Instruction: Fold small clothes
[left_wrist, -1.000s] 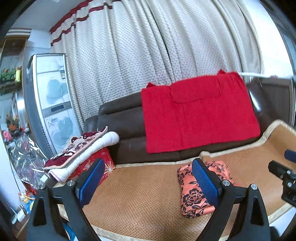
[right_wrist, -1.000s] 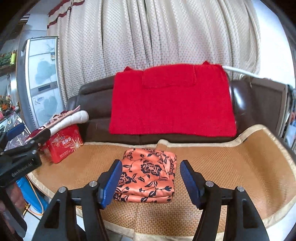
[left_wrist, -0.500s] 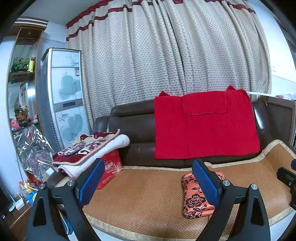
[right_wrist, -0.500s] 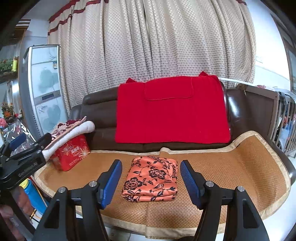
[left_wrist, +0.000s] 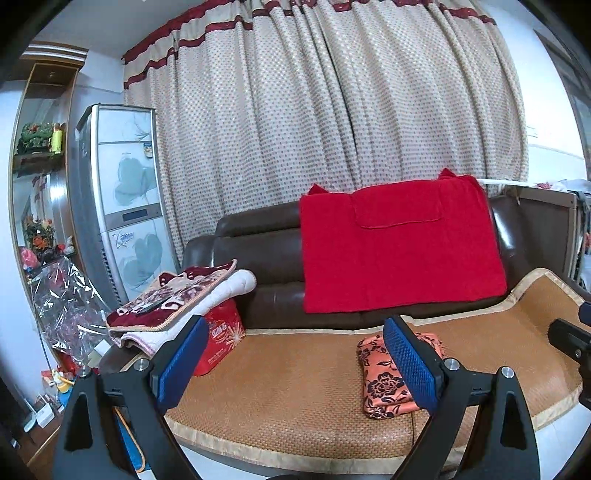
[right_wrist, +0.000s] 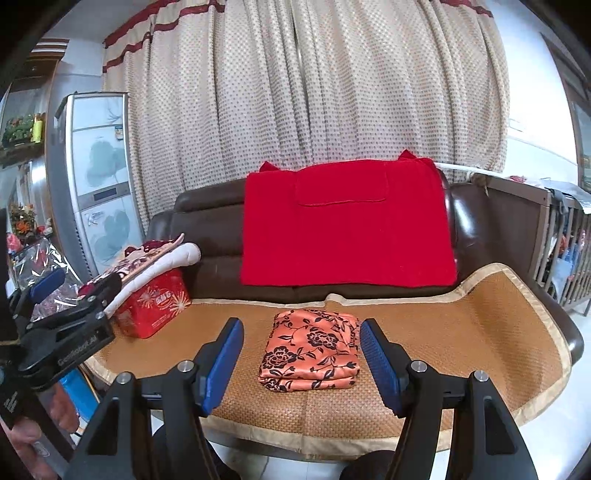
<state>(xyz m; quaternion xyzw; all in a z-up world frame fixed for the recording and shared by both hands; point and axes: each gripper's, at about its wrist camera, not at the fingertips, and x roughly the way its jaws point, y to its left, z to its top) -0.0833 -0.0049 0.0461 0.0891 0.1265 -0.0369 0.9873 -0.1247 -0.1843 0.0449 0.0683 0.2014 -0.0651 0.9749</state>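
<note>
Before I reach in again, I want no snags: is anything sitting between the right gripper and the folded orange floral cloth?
Nothing visible. The right gripper is open and empty, with only bare woven mat before the folded orange floral cloth.

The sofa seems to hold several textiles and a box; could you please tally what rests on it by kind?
Folded orange floral garment: 1
Red knitted cloth draped over the backrest: 1
Folded blanket bundle: 1
Red box under the bundle: 1
Woven mat covering the seat: 1
Total: 5
</note>
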